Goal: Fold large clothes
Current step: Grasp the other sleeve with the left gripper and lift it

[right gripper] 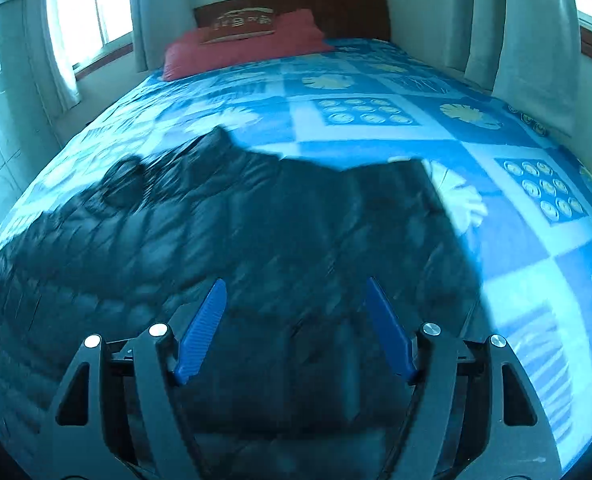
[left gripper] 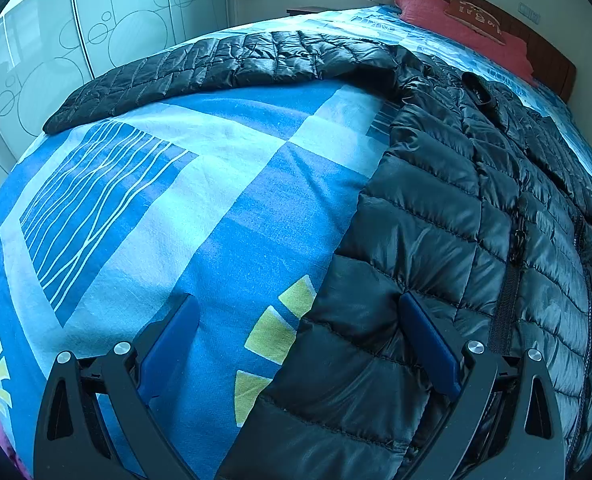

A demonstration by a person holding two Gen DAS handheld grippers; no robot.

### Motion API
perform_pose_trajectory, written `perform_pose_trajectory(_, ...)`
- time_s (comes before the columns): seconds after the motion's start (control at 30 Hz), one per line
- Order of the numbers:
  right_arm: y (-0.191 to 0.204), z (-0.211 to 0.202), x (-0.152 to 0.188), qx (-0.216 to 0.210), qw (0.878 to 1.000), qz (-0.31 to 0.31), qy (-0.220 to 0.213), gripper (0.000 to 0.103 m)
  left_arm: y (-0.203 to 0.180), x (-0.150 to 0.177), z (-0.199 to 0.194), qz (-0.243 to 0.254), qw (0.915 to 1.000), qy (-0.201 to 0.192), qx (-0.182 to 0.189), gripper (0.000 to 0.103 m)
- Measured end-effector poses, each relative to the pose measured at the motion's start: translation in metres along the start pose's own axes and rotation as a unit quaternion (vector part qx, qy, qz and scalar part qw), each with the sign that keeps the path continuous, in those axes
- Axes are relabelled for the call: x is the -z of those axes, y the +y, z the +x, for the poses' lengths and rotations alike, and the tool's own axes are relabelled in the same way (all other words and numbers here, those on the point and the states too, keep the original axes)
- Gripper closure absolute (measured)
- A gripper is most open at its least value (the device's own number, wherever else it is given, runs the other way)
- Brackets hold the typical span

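Note:
A black quilted puffer jacket (left gripper: 456, 208) lies flat on the blue patterned bedspread (left gripper: 200, 184). One sleeve (left gripper: 224, 64) stretches out to the left across the bed, and the zip (left gripper: 508, 300) runs down the front. My left gripper (left gripper: 296, 312) is open wide low over the jacket's side edge, one finger over the bedspread and the other finger (left gripper: 428, 340) over the quilted fabric. In the blurred right wrist view, the right gripper (right gripper: 295, 282) hangs open above the jacket (right gripper: 256, 232), with nothing between its blue pads.
A red pillow (right gripper: 248, 48) and a wooden headboard (right gripper: 336, 12) are at the head of the bed. A white wardrobe with circle patterns (left gripper: 76, 40) stands beside the bed. Curtains (right gripper: 536, 40) hang along the far side, by the windows.

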State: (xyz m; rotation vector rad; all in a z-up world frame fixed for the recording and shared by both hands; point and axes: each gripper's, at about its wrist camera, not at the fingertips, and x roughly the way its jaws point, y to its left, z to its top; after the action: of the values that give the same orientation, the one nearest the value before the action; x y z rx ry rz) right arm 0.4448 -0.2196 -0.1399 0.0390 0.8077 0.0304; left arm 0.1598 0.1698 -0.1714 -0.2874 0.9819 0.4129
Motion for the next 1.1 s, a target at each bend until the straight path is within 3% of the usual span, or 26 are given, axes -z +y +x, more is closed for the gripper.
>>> perform_pose_trajectory(0.1, 0.007, 0.017, 0.015, 0.009, 0.999, 0.005, 0.03, 0.031, 0.0, 0.0, 0.0, 0.0, 1.0, 0.0, 0.001, 0.004)
perform_pose_trajectory(0.37, 0.005, 0.028, 0.025, 0.009, 1.0, 0.01, 0.02, 0.026, 0.002, 0.0, -0.002, -0.004, 0.9999, 0.004, 0.012, 0.004)
perform_pose_trajectory(0.53, 0.002, 0.027, 0.028, 0.007, 1.0, 0.011, 0.015, 0.025, 0.022, -0.006, -0.011, -0.028, 0.9974, 0.0, 0.066, 0.005)
perform_pose_trajectory(0.7, 0.002, 0.025, 0.03, 0.002, 1.0, 0.012, 0.012, 0.024, 0.068, -0.028, -0.014, -0.073, 0.995, -0.029, 0.062, 0.005)
perform_pose_trajectory(0.83, 0.003, 0.024, 0.031, 0.003, 1.0, 0.011, 0.01, 0.023, 0.112, -0.053, -0.004, -0.102, 0.9911, -0.074, 0.043, 0.005)
perform_pose_trajectory(0.93, 0.003, 0.024, 0.032, 0.005, 1.0, 0.009, 0.009, 0.023, 0.145, -0.073, 0.011, -0.128, 0.9864, -0.101, 0.022, 0.005)
perform_pose_trajectory(1.1, 0.003, 0.023, 0.032, 0.006, 1.0, 0.008, 0.008, 0.023, 0.199, -0.104, 0.033, -0.193, 0.9718, -0.129, 0.042, 0.005)
